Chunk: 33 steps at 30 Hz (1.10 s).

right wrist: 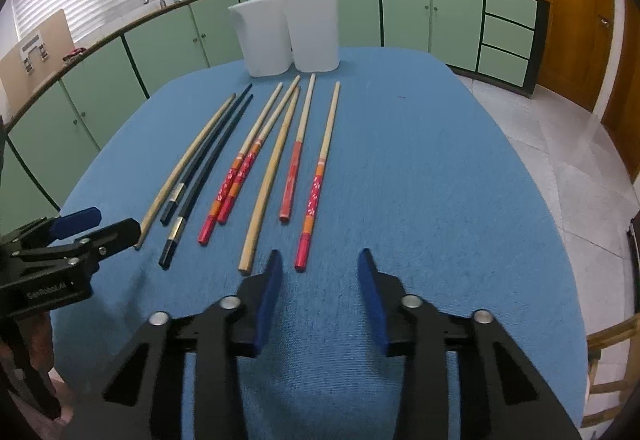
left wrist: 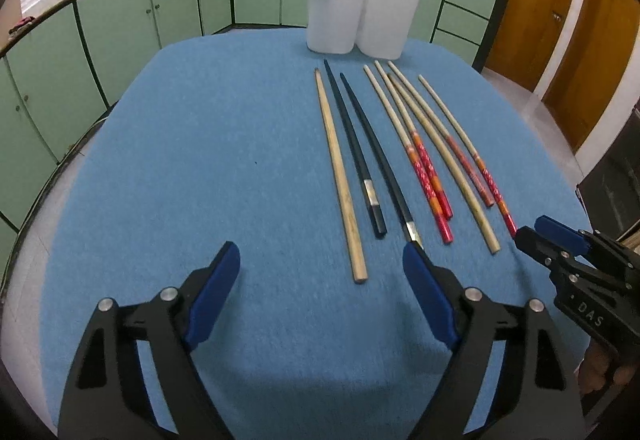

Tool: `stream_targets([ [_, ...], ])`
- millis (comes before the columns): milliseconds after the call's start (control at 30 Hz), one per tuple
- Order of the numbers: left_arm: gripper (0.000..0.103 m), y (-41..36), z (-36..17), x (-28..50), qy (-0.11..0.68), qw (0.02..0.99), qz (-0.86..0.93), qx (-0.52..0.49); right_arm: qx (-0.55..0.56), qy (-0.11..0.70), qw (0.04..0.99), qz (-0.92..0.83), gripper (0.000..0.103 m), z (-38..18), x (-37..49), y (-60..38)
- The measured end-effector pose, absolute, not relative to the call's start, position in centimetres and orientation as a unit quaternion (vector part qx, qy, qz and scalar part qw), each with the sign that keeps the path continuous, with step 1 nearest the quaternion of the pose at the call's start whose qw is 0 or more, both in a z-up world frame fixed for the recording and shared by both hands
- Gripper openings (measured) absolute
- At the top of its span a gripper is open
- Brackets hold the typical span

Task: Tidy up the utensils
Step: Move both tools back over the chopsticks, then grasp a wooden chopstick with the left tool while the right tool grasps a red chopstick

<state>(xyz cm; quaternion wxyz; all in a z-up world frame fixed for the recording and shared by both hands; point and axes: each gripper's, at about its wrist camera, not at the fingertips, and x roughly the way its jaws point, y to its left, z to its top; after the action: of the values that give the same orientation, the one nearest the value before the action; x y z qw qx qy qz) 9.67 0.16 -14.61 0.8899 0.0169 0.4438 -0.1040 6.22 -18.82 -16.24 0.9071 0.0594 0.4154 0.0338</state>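
Left gripper (left wrist: 320, 272): jaws wide apart, empty, above the near ends of a plain wooden chopstick (left wrist: 340, 176) and a black chopstick (left wrist: 382, 160). Right gripper (right wrist: 318, 276): jaws partly open, empty, just short of a red-handled chopstick (right wrist: 316, 192). All chopsticks lie side by side on the blue mat (right wrist: 440, 168), before two white holders (right wrist: 288, 32).

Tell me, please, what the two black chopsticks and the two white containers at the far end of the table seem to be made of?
The black chopsticks look like lacquered wood or plastic: smooth dark shafts, each with a silvery, metal-like band near the thick end. Which one, the look leaves open. The white containers appear to be matte, slightly translucent plastic, with thin walls and soft rounded corners.
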Motion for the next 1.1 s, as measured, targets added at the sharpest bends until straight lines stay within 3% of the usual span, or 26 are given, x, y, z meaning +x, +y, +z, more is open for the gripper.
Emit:
stream_targets([
  [533,0.075,0.1,-15.5,9.4,0.451,0.887,-0.099,0.003,0.015,0.398,0.917,0.013,0.015,-16.9,6.3,-16.9],
  [900,0.063,-0.4,-15.6,9.4,0.446,0.89,-0.089,0.024,0.021,0.393,0.919,0.016,0.012,-16.9,6.2,-16.9],
  [1000,0.053,-0.7,-15.6,9.5,0.441,0.892,-0.092,0.029,0.026,0.393,0.919,0.017,0.012,-17.0,6.2,-17.0],
  [1067,0.036,-1.1,-15.5,9.4,0.439,0.892,-0.099,0.031,0.028,0.393,0.919,0.017,0.012,-17.0,6.3,-17.0],
  [1100,0.033,-1.3,-15.5,9.4,0.439,0.892,-0.104,0.032,0.029,0.393,0.919,0.017,0.012,-17.0,6.3,-17.0],
])
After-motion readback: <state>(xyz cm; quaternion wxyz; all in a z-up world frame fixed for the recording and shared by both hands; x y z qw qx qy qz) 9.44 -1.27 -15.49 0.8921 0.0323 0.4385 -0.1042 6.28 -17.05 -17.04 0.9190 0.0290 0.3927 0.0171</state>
